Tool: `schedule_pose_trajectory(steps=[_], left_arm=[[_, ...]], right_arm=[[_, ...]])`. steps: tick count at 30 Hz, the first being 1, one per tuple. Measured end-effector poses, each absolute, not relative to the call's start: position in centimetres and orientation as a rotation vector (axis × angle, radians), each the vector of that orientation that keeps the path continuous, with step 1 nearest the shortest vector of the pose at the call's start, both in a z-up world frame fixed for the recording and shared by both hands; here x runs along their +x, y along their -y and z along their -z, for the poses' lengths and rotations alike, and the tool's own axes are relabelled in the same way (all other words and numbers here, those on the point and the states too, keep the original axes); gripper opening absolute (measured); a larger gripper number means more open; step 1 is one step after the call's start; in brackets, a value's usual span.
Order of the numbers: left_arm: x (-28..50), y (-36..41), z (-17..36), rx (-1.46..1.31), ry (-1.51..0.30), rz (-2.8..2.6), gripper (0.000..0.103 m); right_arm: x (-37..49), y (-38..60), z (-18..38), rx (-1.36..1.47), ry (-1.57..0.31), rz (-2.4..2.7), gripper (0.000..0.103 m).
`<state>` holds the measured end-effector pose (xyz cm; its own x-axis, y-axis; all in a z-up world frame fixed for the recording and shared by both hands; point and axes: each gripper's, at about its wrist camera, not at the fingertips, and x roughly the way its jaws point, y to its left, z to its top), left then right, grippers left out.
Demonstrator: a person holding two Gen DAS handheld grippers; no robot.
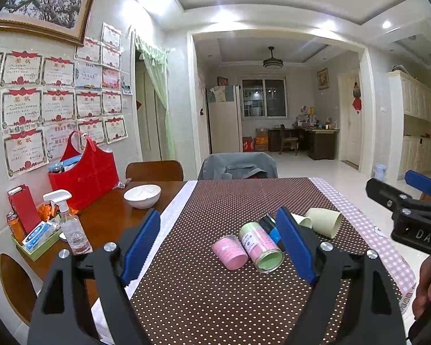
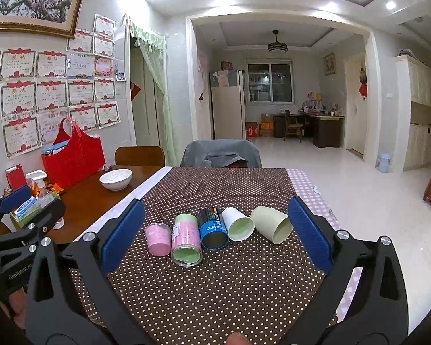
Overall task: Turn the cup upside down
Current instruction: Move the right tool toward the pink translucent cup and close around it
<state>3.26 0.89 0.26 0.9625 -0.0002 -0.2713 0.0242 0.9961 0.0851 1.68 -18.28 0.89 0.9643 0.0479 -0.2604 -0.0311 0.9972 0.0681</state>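
Several cups lie on their sides in a row on the brown dotted cloth (image 2: 215, 287): a small pink cup (image 2: 158, 240), a pink-and-green cup (image 2: 186, 240), a blue-and-black cup (image 2: 212, 230), a white cup (image 2: 238, 224) and a pale green cup (image 2: 271, 224). In the left wrist view the pink cup (image 1: 230, 251), pink-and-green cup (image 1: 261, 247) and pale green cup (image 1: 324, 221) show. My left gripper (image 1: 221, 247) is open and empty, just short of the pink cups. My right gripper (image 2: 215, 230) is open and empty, its fingers wide around the row.
A white bowl (image 2: 115, 179), red bag (image 2: 71, 158), spray bottle (image 1: 69, 224) and box tray (image 1: 34, 244) stand on the wooden table at left. A grey-draped chair (image 2: 221, 151) is at the far edge. The checked cloth edge (image 2: 310, 189) is at right.
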Motion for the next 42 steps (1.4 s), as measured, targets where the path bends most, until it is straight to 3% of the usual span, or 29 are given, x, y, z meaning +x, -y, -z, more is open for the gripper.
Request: schedule_pose_trajectory(steps=[19,42], left_arm=[[15.4,-1.7,3.6,0.084,-0.506,-0.024,0.081],[29.3,-1.1,15.1,-0.006,-0.900,-0.028,0.081]], right_arm=[[12.6,20.8,2.1,0.057,-0.438,-0.044,0.097],[21.8,21.2,10.2,0.105,-0.679,-0.091,0.097]])
